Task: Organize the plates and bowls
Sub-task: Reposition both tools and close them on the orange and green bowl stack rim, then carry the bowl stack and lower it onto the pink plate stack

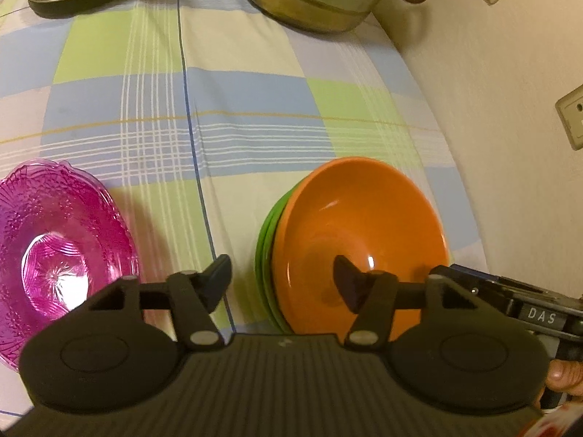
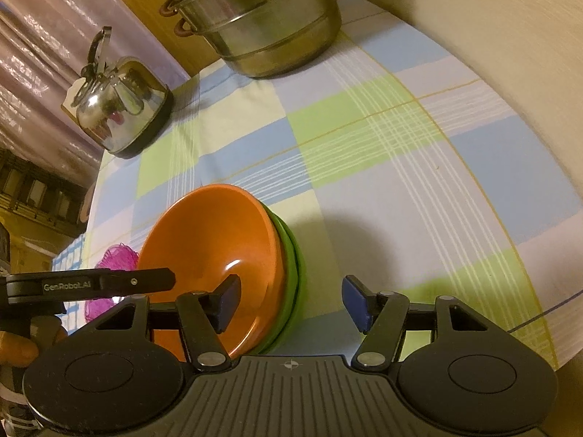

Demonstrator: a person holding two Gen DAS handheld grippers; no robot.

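Note:
An orange bowl sits nested on top of green bowls on the checked tablecloth. My left gripper is open and straddles the stack's left rim, with one finger over the cloth and the other inside the orange bowl. My right gripper is open and straddles the opposite rim in the same way. No pad presses on the rim in either view. A clear pink patterned bowl lies on the cloth to the left of the stack.
A steel steamer pot and a steel kettle stand at the far end of the table. A wall with sockets runs along the right side. Checked cloth stretches between the bowls and the pots.

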